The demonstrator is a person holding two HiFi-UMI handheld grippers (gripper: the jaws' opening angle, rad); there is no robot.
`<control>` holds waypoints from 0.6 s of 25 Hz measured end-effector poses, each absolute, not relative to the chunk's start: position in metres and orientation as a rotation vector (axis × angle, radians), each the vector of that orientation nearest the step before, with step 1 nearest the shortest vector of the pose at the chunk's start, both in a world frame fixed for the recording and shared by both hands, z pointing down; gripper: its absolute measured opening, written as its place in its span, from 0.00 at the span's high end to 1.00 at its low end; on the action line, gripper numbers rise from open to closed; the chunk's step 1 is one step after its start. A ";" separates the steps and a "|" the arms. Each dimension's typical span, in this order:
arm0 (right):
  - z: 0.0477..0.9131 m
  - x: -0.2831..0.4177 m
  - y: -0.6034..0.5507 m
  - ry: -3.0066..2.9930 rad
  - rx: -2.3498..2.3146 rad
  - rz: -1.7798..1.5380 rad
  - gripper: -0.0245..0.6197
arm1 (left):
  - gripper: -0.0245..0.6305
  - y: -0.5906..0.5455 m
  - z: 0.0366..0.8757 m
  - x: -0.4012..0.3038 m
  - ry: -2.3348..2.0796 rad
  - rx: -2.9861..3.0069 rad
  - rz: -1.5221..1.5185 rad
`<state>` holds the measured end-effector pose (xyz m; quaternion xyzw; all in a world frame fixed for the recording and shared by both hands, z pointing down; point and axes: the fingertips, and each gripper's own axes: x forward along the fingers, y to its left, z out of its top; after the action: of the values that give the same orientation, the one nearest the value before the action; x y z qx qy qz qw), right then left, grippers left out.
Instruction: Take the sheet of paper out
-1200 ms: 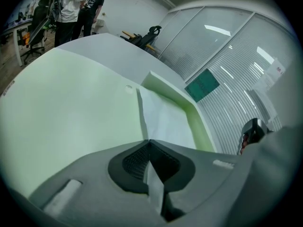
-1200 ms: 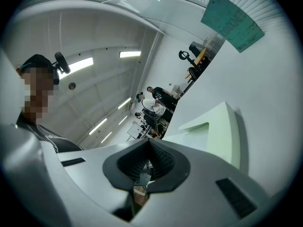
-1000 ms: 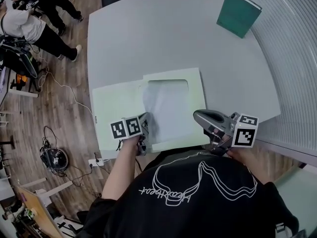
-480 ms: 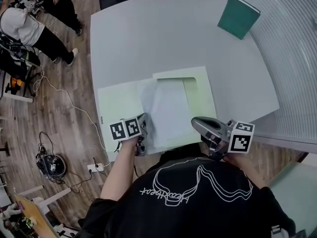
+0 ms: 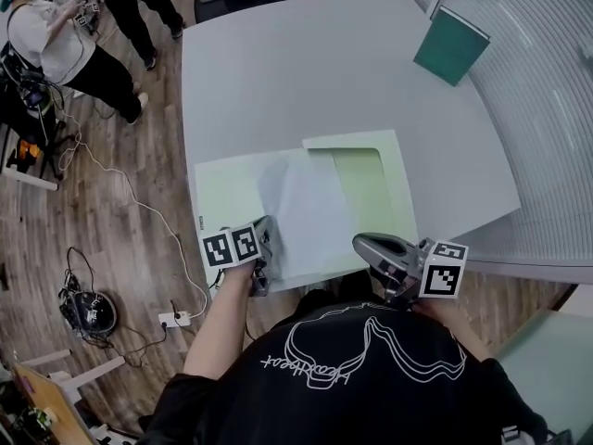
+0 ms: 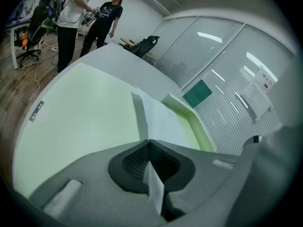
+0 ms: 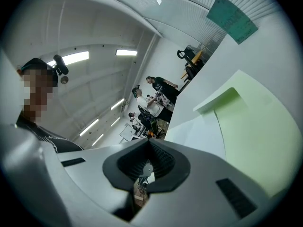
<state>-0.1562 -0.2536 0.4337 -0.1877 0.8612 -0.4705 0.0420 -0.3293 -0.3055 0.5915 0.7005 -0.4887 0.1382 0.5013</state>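
A pale green folder point(image 5: 227, 193) lies open on the grey table point(image 5: 306, 72). A white sheet of paper point(image 5: 306, 207) lies across its fold, with most of it outside the right-hand pocket point(image 5: 371, 179). My left gripper point(image 5: 267, 222) is shut on the sheet's near edge. In the left gripper view the paper point(image 6: 158, 122) runs in between the closed jaws of that gripper point(image 6: 149, 141). My right gripper point(image 5: 358, 242) hovers over the folder's near right part. Its jaws point(image 7: 149, 142) are shut with nothing in them, and the folder point(image 7: 255, 126) shows beside them.
A dark green book point(image 5: 451, 44) lies at the table's far right corner, by the glass wall with blinds. People point(image 5: 56, 44) stand on the wooden floor at the far left. Cables and a power strip point(image 5: 176, 318) lie on the floor beside the table.
The white sheet has slid left out of the folder's pocket with my left gripper shut on it, so the pocket's window now shows green. My right gripper has shifted slightly left along the folder's near edge.
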 end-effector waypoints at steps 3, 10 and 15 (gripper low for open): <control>0.439 -0.164 -0.250 2.639 -0.568 -1.441 0.95 | 0.94 -0.304 0.591 -0.339 -1.201 1.705 0.328; 0.440 -0.181 -0.231 2.671 -0.524 -1.416 0.95 | 0.94 -0.283 0.581 -0.367 -1.262 1.713 0.293; 0.454 -0.186 -0.220 2.677 -0.488 -1.392 0.95 | 0.94 -0.267 0.585 -0.383 -1.351 1.740 0.333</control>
<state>-0.1857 -0.2202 0.4538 -0.1596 0.8750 -0.4550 0.0425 -0.3834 -0.2668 0.5853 0.7010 -0.5440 0.1341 0.4412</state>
